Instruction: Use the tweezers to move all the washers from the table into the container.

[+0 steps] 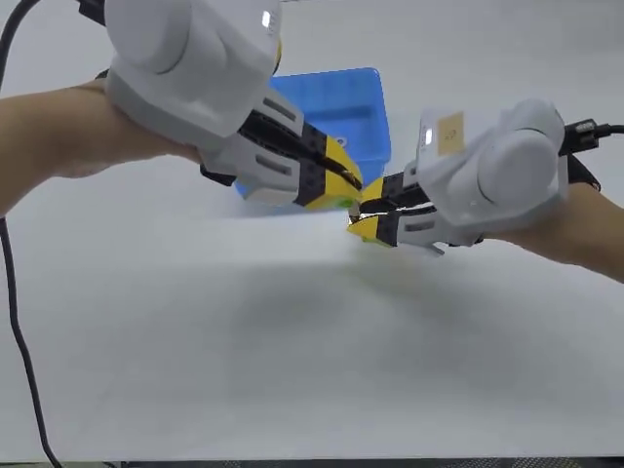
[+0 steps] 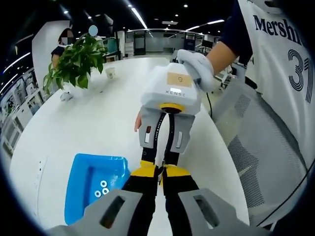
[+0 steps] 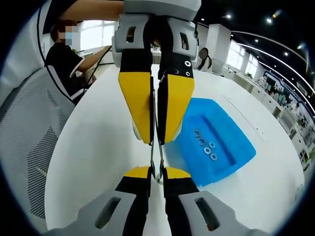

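**Both jaws on the tweezers, container at 12 o'clock**

The left gripper (image 3: 156, 133) and right gripper (image 3: 156, 173) meet tip to tip. The tweezers (image 3: 151, 156) run straight from one to the other. The left jaws are pressed nearly together on the upper stretch of the tool, with only its thin metal between the yellow pads. The right jaws pinch its other end. I cannot tell which end carries the points.

In the head view the tool's long axis lies roughly from 9 to 3 o'clock, along the line the two grippers share and above the white counter (image 1: 292, 361).

The blue container (image 3: 224, 123) sits just beyond the meeting point, at 12 o'clock in the head view. From the right gripper it is at 3 o'clock, and from the left gripper at about 8 o'clock. The left gripper looks the nearer of the two. A short row of washers (image 3: 204, 144) lies inside on its floor. I cannot tell whether any remain on the counter.

This looks like a hand-over or a re-grip. One gripper must let go along that shared axis without twisting the tool.
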Motion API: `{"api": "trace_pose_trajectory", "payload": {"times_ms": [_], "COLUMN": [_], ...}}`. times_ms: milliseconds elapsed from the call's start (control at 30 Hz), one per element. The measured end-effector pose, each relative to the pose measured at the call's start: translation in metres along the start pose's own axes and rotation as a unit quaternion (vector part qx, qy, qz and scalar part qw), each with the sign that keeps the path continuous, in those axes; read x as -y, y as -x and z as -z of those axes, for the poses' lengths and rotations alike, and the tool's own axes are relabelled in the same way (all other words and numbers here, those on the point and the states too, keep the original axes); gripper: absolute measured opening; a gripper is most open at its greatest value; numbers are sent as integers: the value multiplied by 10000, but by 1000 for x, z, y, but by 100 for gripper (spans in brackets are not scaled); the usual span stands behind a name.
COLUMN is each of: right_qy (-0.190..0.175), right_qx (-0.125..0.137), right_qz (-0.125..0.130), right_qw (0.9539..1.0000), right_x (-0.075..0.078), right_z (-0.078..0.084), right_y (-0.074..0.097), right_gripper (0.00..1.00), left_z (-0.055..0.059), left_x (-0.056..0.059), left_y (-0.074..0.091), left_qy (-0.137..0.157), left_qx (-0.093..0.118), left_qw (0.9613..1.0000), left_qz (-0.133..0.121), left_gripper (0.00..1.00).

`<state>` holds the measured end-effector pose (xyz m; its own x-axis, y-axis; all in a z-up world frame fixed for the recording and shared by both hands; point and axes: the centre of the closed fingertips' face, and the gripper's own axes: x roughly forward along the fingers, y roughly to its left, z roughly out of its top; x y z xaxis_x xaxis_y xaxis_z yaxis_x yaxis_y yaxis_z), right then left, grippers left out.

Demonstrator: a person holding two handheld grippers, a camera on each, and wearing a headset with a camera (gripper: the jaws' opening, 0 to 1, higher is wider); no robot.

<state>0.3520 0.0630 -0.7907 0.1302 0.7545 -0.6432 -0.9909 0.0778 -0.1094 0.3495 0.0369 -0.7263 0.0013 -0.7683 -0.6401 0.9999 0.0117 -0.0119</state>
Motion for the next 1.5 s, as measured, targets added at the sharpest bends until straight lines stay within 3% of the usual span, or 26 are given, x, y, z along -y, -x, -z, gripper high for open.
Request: {"api": "trace_pose_trajectory", "payload": {"times_ms": [433, 567, 833, 1033, 1167, 1267, 1500], "right_qy": [-63, -149, -57, -1, 9, -24, 136], "right_qx": [-14, 19, -41, -11, 55, 199, 261], "right_qz": [-44, -81, -124, -152, -141, -50, 38], "right_qw": [10000, 9999, 9999, 9999, 9999, 9998, 9996], "right_x": [1, -1, -3, -9, -7, -1, 2], "right_z": [3, 4, 4, -8, -18, -31, -51], "right_y": [-2, -2, -2, 3, 8, 12, 20], "right_gripper": [11, 10, 9, 9, 9, 9, 9], "left_z": [1, 1, 1, -4, -15, -25, -34], "left_x": [-1, -1, 2, 7, 7, 6, 7], "left_y": [-3, -3, -3, 8, 20, 31, 47], "left_qy": [31, 177, 202, 228, 331, 207, -25], "left_qx": [-35, -10, -55, 5, 78, 50, 7], "left_qw": [10000, 9998, 9998, 9997, 9994, 9998, 10000], "left_qz": [1, 8, 47, 81, 47, -31, -61], "left_gripper": [7, 7, 7, 7, 7, 7, 7]}}
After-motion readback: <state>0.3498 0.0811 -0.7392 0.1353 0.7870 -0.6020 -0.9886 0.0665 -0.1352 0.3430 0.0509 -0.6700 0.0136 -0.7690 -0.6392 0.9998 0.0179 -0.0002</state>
